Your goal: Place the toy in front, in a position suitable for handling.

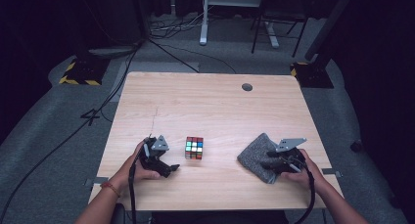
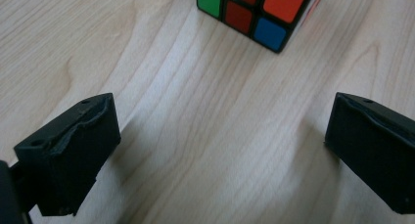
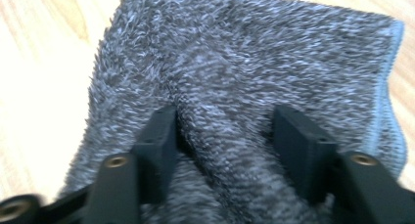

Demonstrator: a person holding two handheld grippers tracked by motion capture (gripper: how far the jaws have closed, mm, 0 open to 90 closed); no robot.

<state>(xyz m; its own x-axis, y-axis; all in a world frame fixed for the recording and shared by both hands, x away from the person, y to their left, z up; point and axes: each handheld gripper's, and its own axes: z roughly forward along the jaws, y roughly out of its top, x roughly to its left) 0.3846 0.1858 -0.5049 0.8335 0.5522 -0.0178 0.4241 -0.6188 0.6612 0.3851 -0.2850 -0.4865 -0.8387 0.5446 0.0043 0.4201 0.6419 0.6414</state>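
Grey fuzzy cloth (image 1: 263, 156) lies on the right side of the counter (image 1: 210, 106), near the front edge. Right gripper (image 3: 225, 136) is down on it, jaws partway in with a raised fold of the pile between them; left pad touches the fold, can't tell if the right one presses yet. Cube (image 1: 194, 147) sits mid-counter, well apart from the cloth. Left gripper (image 2: 220, 150) is just beside the cube, jaws released and spread wide over bare wood, cube ahead of them, untouched.
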